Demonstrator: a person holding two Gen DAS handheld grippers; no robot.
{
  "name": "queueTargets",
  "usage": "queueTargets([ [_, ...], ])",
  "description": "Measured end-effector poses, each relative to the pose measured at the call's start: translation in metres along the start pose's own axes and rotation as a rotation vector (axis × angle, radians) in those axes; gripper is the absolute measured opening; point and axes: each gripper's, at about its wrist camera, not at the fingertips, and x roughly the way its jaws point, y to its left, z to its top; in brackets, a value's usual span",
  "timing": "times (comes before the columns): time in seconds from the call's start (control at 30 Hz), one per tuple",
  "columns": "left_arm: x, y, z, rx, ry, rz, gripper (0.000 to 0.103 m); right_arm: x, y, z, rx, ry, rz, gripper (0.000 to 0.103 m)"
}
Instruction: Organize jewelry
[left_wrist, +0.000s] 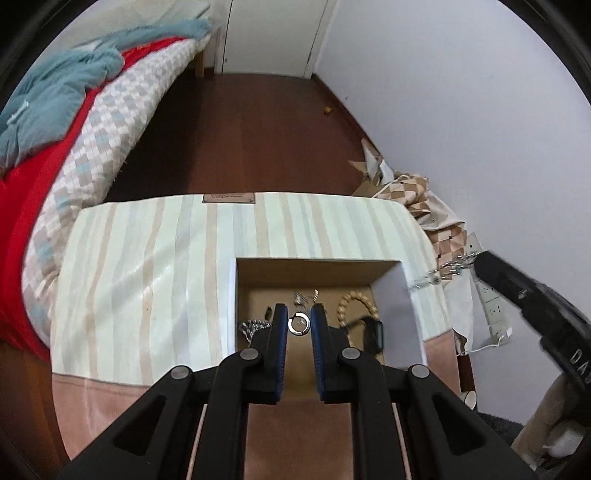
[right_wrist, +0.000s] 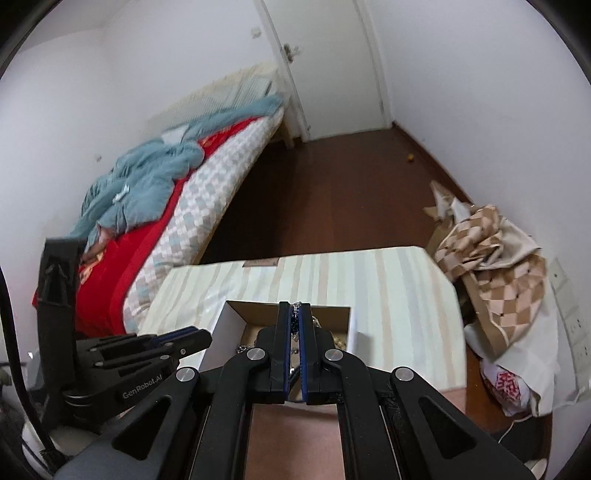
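Silver ring (left_wrist: 299, 324) sits pinched in your left hand-held gripper (left_wrist: 299, 325), above the cardboard box (left_wrist: 310, 267) near the table's (left_wrist: 147, 258) right edge. Your right hand-held gripper (right_wrist: 294, 317), clamped on a chain (left_wrist: 441, 271), hangs over that edge.

"GenRobot.AI" printed on left gripper (right_wrist: 192, 341) body.

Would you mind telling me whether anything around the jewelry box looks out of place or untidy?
Yes: a heap of checkered cloth and torn cardboard lies crumpled on the floor against the wall, right of the striped table. Inside the box, the jewelry lies loose and jumbled.
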Motion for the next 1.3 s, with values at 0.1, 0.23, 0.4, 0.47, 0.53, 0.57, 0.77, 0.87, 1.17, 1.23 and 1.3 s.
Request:
queueTargets([
  [0.1,0.018,0.007,0.01,-0.021,0.046,-0.002,0.01,0.034,-0.003,0.011,-0.009,0.066,0.024,0.004],
  [0.23,0.032,0.017,0.015,-0.071,0.094,0.01,0.012,0.076,-0.007,0.02,-0.002,0.178,0.085,0.004],
  [0.4,0.035,0.021,0.015,-0.093,0.096,0.036,0.051,0.111,-0.01,0.018,0.012,0.307,0.161,0.005],
  [0.47,0.031,0.021,0.015,-0.09,0.076,0.042,0.069,0.112,-0.012,0.015,0.011,0.319,0.149,0.005],
  [0.53,0.029,0.022,0.016,-0.09,0.071,0.065,0.07,0.111,-0.013,0.014,0.017,0.318,0.136,0.006],
  [0.57,0.028,0.022,0.016,-0.09,0.072,0.073,0.07,0.109,-0.015,0.012,0.02,0.316,0.127,0.009],
  [0.77,0.019,0.021,0.01,-0.061,0.046,0.159,0.091,0.091,-0.02,0.006,0.023,0.282,0.051,0.054],
  [0.87,0.016,0.021,0.001,-0.048,0.033,0.212,0.101,0.083,-0.019,-0.002,-0.016,0.269,-0.051,0.064],
  [1.17,0.008,0.021,-0.035,-0.032,0.013,0.301,0.103,0.073,-0.02,-0.046,-0.037,0.312,-0.299,0.102],
  [1.23,0.003,0.02,-0.043,-0.039,0.015,0.294,0.103,0.066,-0.019,-0.051,-0.028,0.302,-0.322,0.102],
  [1.3,-0.005,0.018,-0.05,-0.048,0.014,0.288,0.103,0.056,-0.018,-0.055,-0.017,0.288,-0.338,0.102],
])
